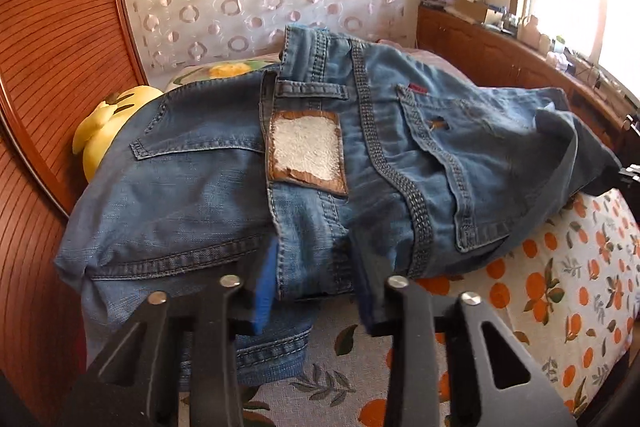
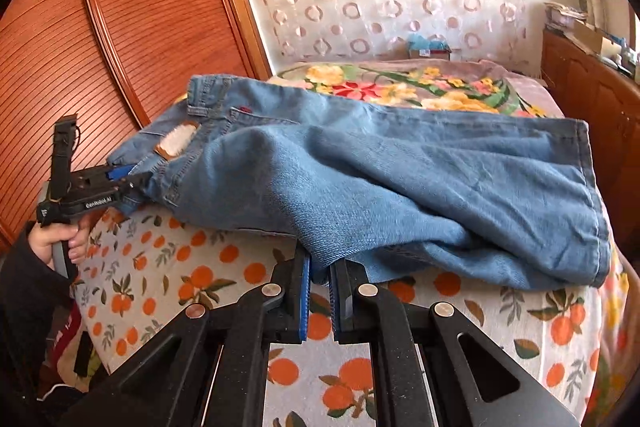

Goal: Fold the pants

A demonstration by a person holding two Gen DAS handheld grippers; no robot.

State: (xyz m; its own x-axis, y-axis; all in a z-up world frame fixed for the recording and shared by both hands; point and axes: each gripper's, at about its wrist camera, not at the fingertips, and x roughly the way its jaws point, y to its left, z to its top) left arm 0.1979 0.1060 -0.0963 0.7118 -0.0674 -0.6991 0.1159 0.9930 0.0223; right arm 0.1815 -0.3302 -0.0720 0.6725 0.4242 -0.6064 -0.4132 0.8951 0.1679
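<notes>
Two grippers worked the jeans (image 2: pixel 400 187) on the orange-print bedsheet (image 2: pixel 520 327); the right gripper (image 2: pixel 319 273) pinched a leg fold, the left gripper (image 1: pixel 316 291) straddled the waistband, grip uncertain; one rumpled fold made, squaring and further folds seemingly remained.

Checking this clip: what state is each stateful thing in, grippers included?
jeans: partly folded, lying on the bed, waist end at the left gripper.
left gripper: jaws around the waistband edge; grip unclear.
right gripper: shut on a fold of the leg.
bedsheet: spread flat under the jeans.
</notes>
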